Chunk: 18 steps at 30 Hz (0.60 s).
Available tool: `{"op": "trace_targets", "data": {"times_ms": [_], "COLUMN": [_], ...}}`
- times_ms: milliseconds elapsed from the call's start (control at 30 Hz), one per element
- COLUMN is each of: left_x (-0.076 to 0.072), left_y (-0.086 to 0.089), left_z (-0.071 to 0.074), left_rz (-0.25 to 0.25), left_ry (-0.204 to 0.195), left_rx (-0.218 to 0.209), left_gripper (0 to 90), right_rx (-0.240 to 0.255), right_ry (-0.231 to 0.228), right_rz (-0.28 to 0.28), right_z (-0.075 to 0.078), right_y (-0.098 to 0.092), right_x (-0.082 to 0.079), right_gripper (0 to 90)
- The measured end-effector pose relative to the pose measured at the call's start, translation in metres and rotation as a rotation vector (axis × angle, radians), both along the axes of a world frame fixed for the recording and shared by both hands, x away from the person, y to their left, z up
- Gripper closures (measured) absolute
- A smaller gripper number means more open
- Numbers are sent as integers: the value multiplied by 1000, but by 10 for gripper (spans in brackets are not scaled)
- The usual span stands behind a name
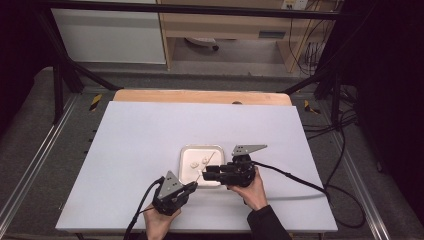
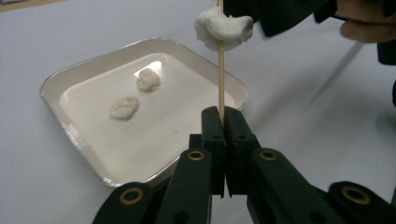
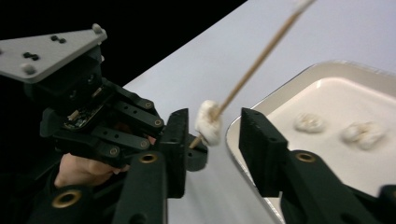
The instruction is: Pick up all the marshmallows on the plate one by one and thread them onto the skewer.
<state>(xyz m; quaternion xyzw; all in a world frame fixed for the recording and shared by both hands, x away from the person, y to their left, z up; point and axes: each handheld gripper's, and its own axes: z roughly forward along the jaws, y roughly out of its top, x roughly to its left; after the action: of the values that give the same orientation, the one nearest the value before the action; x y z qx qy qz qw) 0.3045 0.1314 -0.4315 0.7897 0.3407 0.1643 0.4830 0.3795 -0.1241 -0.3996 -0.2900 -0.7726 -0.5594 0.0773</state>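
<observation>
My left gripper [image 1: 192, 186] [image 2: 223, 122] is shut on the lower end of a thin wooden skewer [image 2: 221, 84] that stands up above the near edge of a shallow white tray [image 2: 60, 77]. A white doughy lump [image 2: 223, 27] is threaded on the skewer. My right gripper [image 1: 204, 175] [image 3: 215, 135] comes in from the right with its jaws apart on either side of that lump [image 3: 208, 122], and its pads do not press on it. Two more white lumps [image 2: 123, 107] [image 2: 148, 79] lie in the tray.
The tray [image 1: 186, 150] sits at the middle of a white table sheet [image 1: 150, 130], with a wooden board edge [image 1: 200, 96] behind it. Cables trail from both grippers toward the near and right table edges. A metal frame surrounds the table.
</observation>
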Motion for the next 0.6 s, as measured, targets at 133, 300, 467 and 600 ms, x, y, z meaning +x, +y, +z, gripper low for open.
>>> {"op": "trace_targets", "data": {"times_ms": [133,300,467,600], "left_x": [-1,-3,-3,-1], "left_y": [13,21,24,26], "left_z": [-3,-2,-3,-6], "left_rz": [26,34,32,33], "left_ry": [3,-6,0,11], "left_rx": [-12,-6,-13,-8], "left_gripper": [882,881,881,880], "right_rx": [-60,-152,-252,-330], "right_ry": [-91,-157,-177,-191], "right_rz": [-62,-139,-174,-171], "right_z": [6,3,-6,-14], "right_y": [-7,-7,4,19], "right_x": [2,13,30,44], "right_gripper": [457,299,243,258]}}
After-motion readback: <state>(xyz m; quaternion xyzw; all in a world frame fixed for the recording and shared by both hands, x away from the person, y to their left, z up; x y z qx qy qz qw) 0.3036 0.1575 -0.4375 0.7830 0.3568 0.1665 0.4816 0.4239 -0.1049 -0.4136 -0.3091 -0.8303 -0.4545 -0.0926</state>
